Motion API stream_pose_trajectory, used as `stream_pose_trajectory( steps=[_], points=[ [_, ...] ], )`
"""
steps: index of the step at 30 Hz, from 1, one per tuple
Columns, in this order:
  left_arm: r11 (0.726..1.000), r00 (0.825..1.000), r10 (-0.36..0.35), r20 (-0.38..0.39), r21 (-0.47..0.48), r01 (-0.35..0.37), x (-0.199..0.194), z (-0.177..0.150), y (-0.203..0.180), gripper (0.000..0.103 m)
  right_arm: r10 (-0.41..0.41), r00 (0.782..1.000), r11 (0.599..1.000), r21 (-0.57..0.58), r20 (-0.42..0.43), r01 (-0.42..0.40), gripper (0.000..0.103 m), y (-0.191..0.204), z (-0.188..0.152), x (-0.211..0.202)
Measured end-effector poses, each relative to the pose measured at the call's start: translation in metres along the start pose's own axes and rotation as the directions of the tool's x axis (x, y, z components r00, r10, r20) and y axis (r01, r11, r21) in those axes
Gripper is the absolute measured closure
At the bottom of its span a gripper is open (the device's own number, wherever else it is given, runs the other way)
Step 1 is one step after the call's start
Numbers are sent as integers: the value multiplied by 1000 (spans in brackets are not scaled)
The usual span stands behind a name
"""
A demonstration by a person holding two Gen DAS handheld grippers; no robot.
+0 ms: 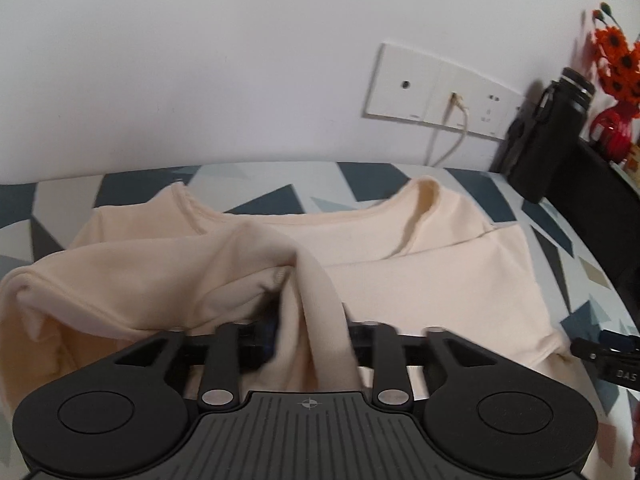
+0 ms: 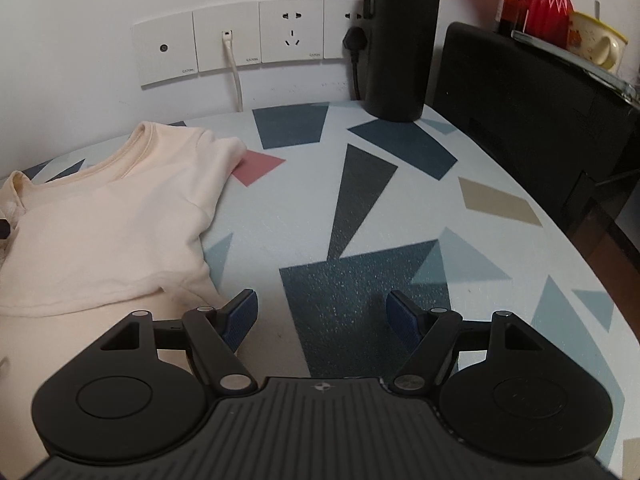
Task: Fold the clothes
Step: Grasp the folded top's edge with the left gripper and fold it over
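Note:
A cream T-shirt (image 1: 400,248) lies on the table with the geometric pattern (image 1: 580,280), its neckline toward the wall. In the left wrist view a raised fold of the shirt drapes over and between the jaws of my left gripper (image 1: 312,320). The jaws stand apart, with the fingertips mostly hidden by the cloth. In the right wrist view the shirt (image 2: 100,232) lies at the left with one short sleeve spread out. My right gripper (image 2: 322,308) is open and empty over bare table (image 2: 360,208), just right of the shirt's hem.
A black bottle (image 2: 400,40) stands at the table's back by the wall sockets (image 2: 240,44), from which a white cable hangs. A black box-like object (image 2: 520,112) sits at the right with a red vase (image 2: 548,0) and a mug (image 2: 596,40) on top.

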State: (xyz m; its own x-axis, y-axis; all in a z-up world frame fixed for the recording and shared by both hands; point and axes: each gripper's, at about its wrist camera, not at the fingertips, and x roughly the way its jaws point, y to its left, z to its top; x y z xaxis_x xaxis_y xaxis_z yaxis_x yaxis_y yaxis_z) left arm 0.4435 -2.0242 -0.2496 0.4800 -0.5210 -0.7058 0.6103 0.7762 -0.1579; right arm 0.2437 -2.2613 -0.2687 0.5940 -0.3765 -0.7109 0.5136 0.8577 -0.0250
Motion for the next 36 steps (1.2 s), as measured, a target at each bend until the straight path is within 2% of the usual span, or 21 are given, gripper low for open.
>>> stream_pose_trajectory(
  steps=[1, 2, 3, 4, 6, 8, 9, 11, 13, 16, 20, 24, 28, 32, 36],
  points=[
    [1000, 1000, -10, -10, 11, 10, -2, 2, -3, 18, 0, 1000, 1000, -1, -1, 0, 31, 1, 0, 0],
    [1000, 1000, 0, -5, 22, 0, -6, 3, -6, 8, 0, 1000, 1000, -3, -1, 0, 31, 2, 0, -1],
    [999, 1000, 19, 10, 32, -20, -13, 4, -9, 4, 0, 1000, 1000, -9, 0, 0, 31, 3, 0, -2],
    [999, 999, 20, 26, 37, -21, -21, 5, -10, 4, 1, 1000, 1000, -14, 2, -1, 31, 5, 0, -3],
    [999, 998, -52, 45, 5, 51, -41, 5, -3, 3, 4, 1000, 1000, -19, 4, -4, 31, 8, 2, -5],
    [992, 992, -99, 84, -67, 105, -66, 1, 11, 1, 12, 1000, 1000, -21, 10, -11, 31, 13, 5, -8],
    [989, 989, -94, 117, -106, 107, -79, -3, 19, 1, 17, 1000, 1000, -23, 15, -17, 31, 15, 7, -10],
    [983, 985, -40, 166, -171, 69, -104, -17, 39, 1, 30, 999, 999, -29, 24, -29, 31, 22, 10, -15],
    [976, 986, 24, 165, -216, 12, -119, -34, 60, 1, 49, 998, 998, -36, 28, -48, 31, 30, 13, -20],
    [971, 992, 92, 82, -230, -71, -122, -63, 85, 1, 98, 995, 994, -42, 20, -97, 31, 47, 18, -27],
    [970, 983, 184, 5, -162, -181, -117, -93, 97, 1, 200, 980, 978, -61, 8, -199, 31, 77, 21, -39],
    [964, 971, 237, -27, -119, -239, -112, -110, 100, 1, 315, 949, 944, -99, -21, -316, 31, 110, 21, -53],
    [961, 968, 246, -48, -116, -250, -109, -120, 105, 1, 415, 909, 901, -121, -44, -417, 31, 138, 23, -65],
    [961, 962, 271, -36, -44, -272, -108, -128, 99, 1, 495, 867, 849, -178, -64, -498, 33, 165, 20, -74],
    [961, 962, 273, -14, -50, -273, -111, -133, 98, 1, 549, 831, 807, -201, -92, -555, 40, 183, 16, -77]
  ],
)
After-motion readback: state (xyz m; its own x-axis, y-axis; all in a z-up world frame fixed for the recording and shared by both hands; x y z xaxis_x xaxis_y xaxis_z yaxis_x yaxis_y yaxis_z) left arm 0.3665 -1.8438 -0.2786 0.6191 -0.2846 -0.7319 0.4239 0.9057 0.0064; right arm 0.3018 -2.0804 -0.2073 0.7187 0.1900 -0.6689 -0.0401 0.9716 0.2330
